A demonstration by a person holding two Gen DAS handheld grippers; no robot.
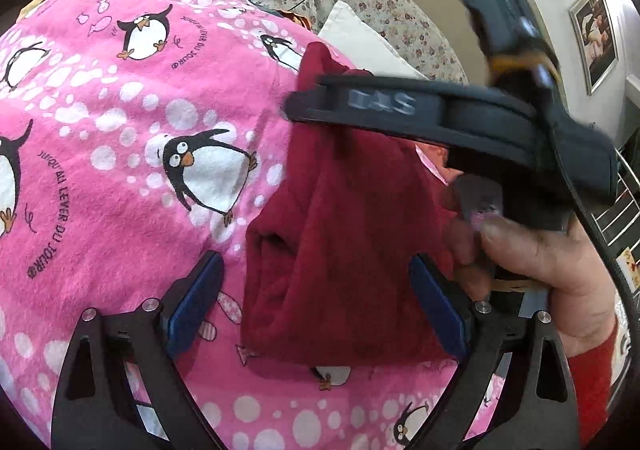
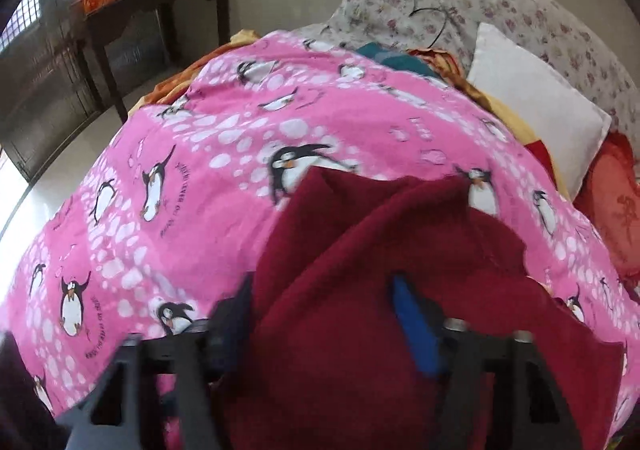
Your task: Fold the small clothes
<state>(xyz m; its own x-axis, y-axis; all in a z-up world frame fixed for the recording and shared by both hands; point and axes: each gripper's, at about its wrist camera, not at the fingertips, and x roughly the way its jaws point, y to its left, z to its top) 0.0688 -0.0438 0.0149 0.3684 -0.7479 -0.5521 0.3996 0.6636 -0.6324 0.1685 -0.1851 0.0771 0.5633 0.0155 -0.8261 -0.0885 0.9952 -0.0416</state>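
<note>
Lying lengthwise between the left gripper (image 1: 316, 306)'s spread, empty jaws, the garment (image 1: 344, 242) runs away across the bed (image 1: 120, 129). Right gripper (image 2: 320, 326) is nearer its far end, part-open astride a fold; grip unclear.

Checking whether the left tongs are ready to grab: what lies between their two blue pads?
In the left wrist view, the dark red garment lies between the left tongs' open pads, on the pink penguin blanket; neither pad presses it.

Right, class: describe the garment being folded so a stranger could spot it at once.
Find the bed with the pink penguin-print cover. On its near part lies a crumpled dark red garment. It is the only plain, deep maroon cloth on the cover; the white pillow lies by the floral pillows beyond.
</note>
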